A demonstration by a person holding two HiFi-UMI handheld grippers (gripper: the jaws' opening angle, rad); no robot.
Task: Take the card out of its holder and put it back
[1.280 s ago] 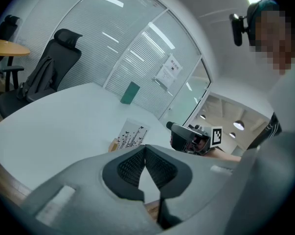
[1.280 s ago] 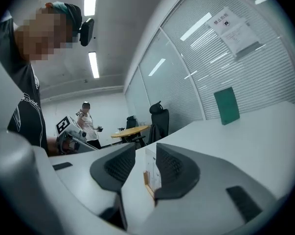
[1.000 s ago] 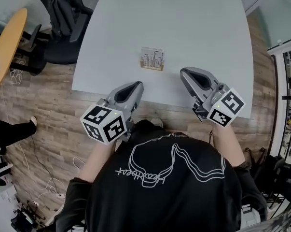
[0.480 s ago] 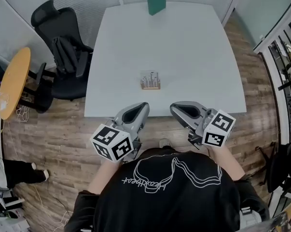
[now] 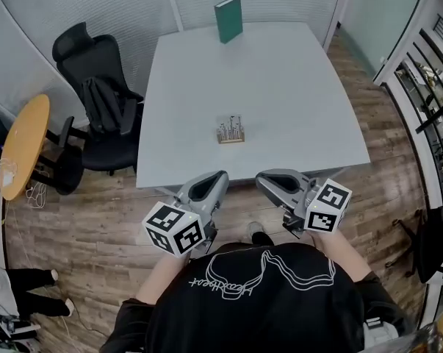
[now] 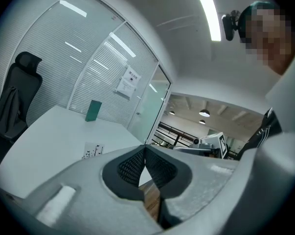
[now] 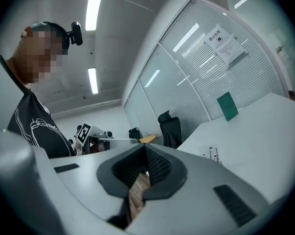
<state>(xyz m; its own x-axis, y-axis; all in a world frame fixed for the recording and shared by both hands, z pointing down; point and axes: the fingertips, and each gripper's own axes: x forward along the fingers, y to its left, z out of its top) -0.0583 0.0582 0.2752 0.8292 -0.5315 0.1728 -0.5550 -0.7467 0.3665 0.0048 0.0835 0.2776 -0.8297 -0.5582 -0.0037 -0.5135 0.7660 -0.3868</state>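
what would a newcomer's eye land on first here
Probably the two grippers with black-and-white marker cubes, left gripper and right gripper, both shut and empty, held by the near edge of the white table. Next, the card upright in its wooden holder mid-table, and the green book standing at the far edge.

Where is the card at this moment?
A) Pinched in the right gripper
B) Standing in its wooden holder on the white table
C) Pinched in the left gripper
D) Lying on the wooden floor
B: the card stands upright in its wooden holder mid-table, while the left gripper and right gripper are both shut on nothing near the white table's front edge.
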